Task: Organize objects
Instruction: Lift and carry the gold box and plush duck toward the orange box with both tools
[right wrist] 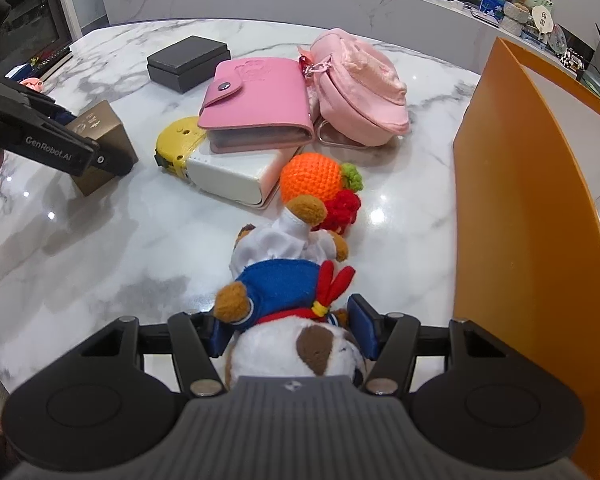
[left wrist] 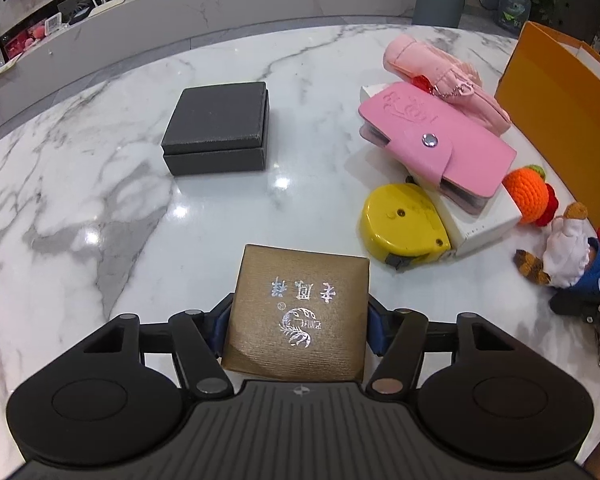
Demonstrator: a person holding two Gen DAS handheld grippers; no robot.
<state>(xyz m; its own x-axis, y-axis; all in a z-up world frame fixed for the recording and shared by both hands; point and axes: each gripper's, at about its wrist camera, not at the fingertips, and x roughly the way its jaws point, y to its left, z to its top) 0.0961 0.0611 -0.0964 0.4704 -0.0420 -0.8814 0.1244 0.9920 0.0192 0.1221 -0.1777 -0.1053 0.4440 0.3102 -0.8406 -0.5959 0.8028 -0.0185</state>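
**Operator:** Starting with my left wrist view. The left gripper has the small gold-brown cardboard box with silver lettering between its blue pads, and both pads sit against the box's sides, so I read the jaws as clamped on it. The box is low over the white marble surface, near the front edge.

**Observer:** How will it handle?

**Operator:** Stiff and light, I judge, with flat sides that suit a side grip. The finish may be a little slick, so I'd hold it low and square. Beyond it I see a black lidded box, a yellow tape measure, a pink snap wallet on a white case, and a pink fabric pouch.

**Observer:** And the right wrist view?

**Operator:** The right gripper straddles a plush dog in a blue jacket, pads pressing the neck and head. I judge it grasped. It is soft and squashy, so I'd take the firmest bulk.

**Observer:** What does this view add?

**Operator:** The tall orange bag stands just right of the plush, and a crocheted orange fruit is beyond it. I also see the left gripper from outside, holding the gold box.
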